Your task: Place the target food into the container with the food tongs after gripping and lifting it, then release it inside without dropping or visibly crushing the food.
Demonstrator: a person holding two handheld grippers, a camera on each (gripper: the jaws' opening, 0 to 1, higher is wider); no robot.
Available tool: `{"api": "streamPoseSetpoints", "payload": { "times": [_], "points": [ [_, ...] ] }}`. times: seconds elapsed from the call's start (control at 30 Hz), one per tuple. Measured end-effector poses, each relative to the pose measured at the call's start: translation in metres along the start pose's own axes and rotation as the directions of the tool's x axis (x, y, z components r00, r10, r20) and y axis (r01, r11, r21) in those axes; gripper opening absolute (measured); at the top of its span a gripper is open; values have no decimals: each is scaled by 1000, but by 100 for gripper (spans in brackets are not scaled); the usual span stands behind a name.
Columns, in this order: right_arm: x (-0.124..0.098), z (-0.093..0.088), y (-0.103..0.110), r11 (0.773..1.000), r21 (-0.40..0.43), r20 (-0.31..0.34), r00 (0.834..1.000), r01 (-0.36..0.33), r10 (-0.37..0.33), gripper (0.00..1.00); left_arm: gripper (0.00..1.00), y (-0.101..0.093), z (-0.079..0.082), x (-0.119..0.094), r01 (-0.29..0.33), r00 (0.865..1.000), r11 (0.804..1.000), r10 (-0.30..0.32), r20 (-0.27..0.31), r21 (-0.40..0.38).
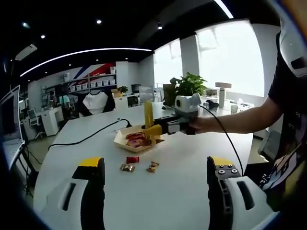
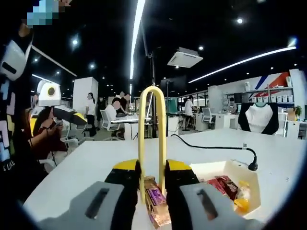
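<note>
White, smooth surface [image 1: 182, 187] carried everything. On it sat a pale, shallow paper container [image 1: 122, 139] w/ flared walls, glossy red wrapped snacks inside. In the left gripper view the right hand-held gripper [image 1: 156, 128] reached in from 3 o'clock, clamped shut on yellow food tongs [image 1: 148, 116]; the loop stood up toward 12, tips low over the container's near edge, approx. In the right gripper view a crinkly brown-purple wrapped snack [image 2: 156, 199] sat between the tong arms; whether pinched or just behind them, couldn't tell. Container lay at 4 o'clock from the tips, just beside. Left hand-held gripper [image 1: 156, 191] was wide open, empty, well back. Three small loose wrapped candies [image 1: 139, 164] lay at 6 o'clock of the container. Right hand nearer by far, imo.
</note>
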State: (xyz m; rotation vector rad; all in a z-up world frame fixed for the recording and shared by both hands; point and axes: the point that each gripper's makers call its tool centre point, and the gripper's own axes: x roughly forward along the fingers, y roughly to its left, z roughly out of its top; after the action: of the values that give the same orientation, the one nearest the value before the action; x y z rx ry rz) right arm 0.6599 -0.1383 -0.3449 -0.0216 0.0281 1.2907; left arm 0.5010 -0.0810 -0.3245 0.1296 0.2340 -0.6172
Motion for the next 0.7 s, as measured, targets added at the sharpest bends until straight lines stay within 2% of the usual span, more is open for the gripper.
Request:
{"api": "streamPoseSetpoints", "payload": {
  "times": [0.17,0.43,0.5,0.57,0.6,0.67,0.7],
  "points": [
    [2,20,-9,999,-1,46,998,41,-41,16,94,-7,3,-5,8,1000,1000,-8,17,-6],
    [4,41,-24,996,-48,67,995,81,-78,17,94,-4,4,-14,9,1000,1000,-9,22,7],
    [4,42,-33,992,-79,39,994,101,-98,17,94,-3,5,-14,7,1000,1000,-7,24,8],
    [1,49,-44,989,-55,57,989,136,-133,17,94,-2,6,-15,7,999,1000,-7,34,9],
    [0,55,-47,991,-35,84,989,128,-125,17,94,-2,7,-15,7,999,1000,-8,47,19],
    [-3,57,-63,981,-94,59,985,170,-165,17,94,-3,6,-13,5,999,999,-7,41,37],
    [-4,57,-67,981,-93,52,985,169,-165,17,95,-3,4,-12,2,999,999,-4,31,42]
  ]
}}
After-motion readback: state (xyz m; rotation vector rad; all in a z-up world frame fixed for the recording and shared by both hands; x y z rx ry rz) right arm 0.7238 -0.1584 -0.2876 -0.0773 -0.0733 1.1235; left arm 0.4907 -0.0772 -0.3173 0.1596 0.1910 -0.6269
